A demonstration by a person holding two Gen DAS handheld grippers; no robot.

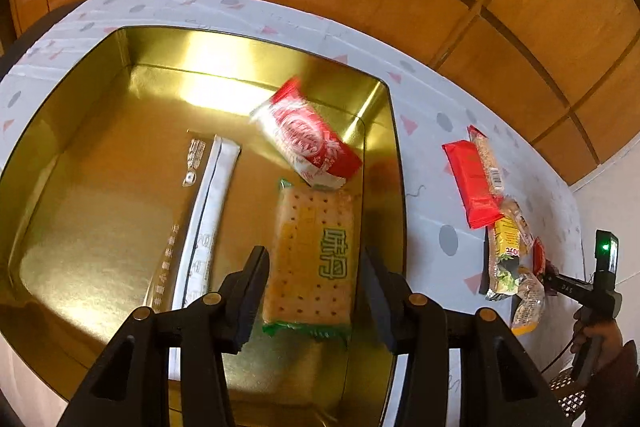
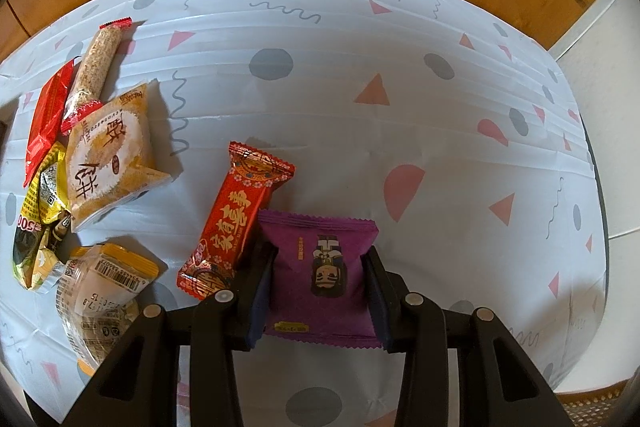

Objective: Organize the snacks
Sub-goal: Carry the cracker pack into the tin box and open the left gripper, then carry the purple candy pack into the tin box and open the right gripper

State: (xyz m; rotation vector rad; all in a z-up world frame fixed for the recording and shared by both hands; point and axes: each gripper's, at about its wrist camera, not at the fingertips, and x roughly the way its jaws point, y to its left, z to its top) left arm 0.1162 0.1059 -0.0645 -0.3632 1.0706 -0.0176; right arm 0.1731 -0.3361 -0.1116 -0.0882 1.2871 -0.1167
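Observation:
In the left wrist view a gold tin [image 1: 80, 131] holds a cracker pack [image 1: 310, 251], a red-and-white snack pack [image 1: 308, 139] and a long white sachet [image 1: 204, 223]. My left gripper [image 1: 316, 291] is open above the tin, its fingers on either side of the cracker pack and apart from it. In the right wrist view my right gripper [image 2: 320, 291] is shut on a purple snack packet [image 2: 324, 275] on the table. A red packet with gold lettering [image 2: 236, 215] lies just left of it, touching the left finger.
A pile of snacks lies at the left of the tablecloth [image 2: 360, 47]: sesame bar [image 2: 98, 63], red wrapper [image 2: 46, 123], round biscuit pack [image 2: 108, 155], yellow packet [image 2: 38, 219], clear-wrapped cake [image 2: 100, 291]. The right gripper shows in the left wrist view [image 1: 600, 275], beside this pile [image 1: 500, 219].

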